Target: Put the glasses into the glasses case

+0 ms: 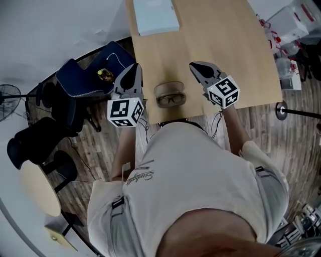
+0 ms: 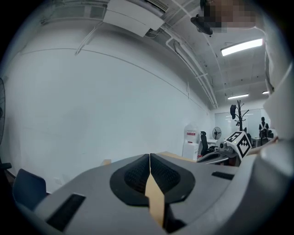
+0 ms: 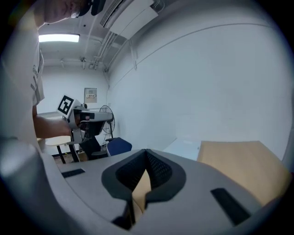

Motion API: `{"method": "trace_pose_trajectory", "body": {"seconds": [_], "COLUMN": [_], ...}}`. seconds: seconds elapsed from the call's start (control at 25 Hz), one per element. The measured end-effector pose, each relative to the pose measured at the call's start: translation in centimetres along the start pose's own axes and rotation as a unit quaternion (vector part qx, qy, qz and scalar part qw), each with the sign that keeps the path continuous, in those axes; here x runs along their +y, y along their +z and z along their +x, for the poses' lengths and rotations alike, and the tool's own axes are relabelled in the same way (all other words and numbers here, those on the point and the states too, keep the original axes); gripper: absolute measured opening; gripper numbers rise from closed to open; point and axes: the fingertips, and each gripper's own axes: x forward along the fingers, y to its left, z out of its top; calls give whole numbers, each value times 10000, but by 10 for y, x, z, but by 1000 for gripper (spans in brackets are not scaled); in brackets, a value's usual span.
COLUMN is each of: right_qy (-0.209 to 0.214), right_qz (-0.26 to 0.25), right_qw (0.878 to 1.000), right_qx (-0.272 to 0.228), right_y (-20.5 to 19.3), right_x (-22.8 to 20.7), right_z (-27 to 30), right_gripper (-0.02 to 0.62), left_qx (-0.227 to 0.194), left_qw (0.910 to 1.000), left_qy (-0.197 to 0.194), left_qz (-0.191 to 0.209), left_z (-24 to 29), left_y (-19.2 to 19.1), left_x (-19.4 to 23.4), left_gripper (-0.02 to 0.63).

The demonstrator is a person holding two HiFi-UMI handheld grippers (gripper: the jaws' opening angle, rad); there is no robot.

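Glasses [image 1: 170, 99] sit dark-framed at the open glasses case [image 1: 169, 89], and as far as the head view lets me judge they rest in its near half, lenses facing up. The case lies at the near edge of the light wooden table [image 1: 220, 35], right between the two tools. It is just to the right of the left gripper [image 1: 134, 67] and just to the left of the right gripper [image 1: 193, 65], a little back from both sets of tips.

Left gripper [image 2: 149, 159]: its own view shows the ribbed black pads pressed together at the tip, nothing between them. Right gripper [image 3: 146, 154]: same story, jaws closed on each other and empty, with the tabletop beyond and to its right.

Each tool carries a marker cube [image 1: 125, 111] printed with black-and-white squares, patterns only, no words. Cursive lettering runs across the person's shirt [image 1: 143, 176], too curled to read for sure. Beyond the left gripper stands a white unit [image 2: 190, 140] with a red label, print too small to read. Past the right gripper a notice [image 3: 90, 95] hangs on the far wall, unreadable. A white box [image 1: 156, 15] rests at the table's far end, ahead of both grippers.
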Motion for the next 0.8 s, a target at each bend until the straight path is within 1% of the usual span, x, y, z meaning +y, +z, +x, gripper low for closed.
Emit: {"method": "trace_pose_trajectory", "body": {"seconds": [0.16, 0.32, 0.44, 0.64, 0.8], "right_qy": [-87, -164, -292, -556, -675], "right_qz": [293, 376, 203, -374, -481], "right_qw": [9984, 9955, 9944, 9922, 9902], "right_qx": [-479, -854, -996, -1050, -1127], "right_y": [32, 64, 84, 108, 128], "right_x": [-5, -9, -10, -7, -4], "right_z": [-7, -15, -18, -29, -32], "right_gripper": [-5, -5, -5, -5, -5], "left_qx": [-47, -170, -273, -460, -535], "left_qw": [9999, 9995, 9991, 9982, 9977], "left_qy": [-97, -139, -160, -178, -188], "left_qz": [129, 217, 268, 344, 377], "left_z": [-1, -1, 0, 0, 0], "left_y": [12, 27, 38, 54, 66], "left_x": [-4, -2, 3, 6, 10], "left_gripper": [15, 15, 17, 15, 17]}}
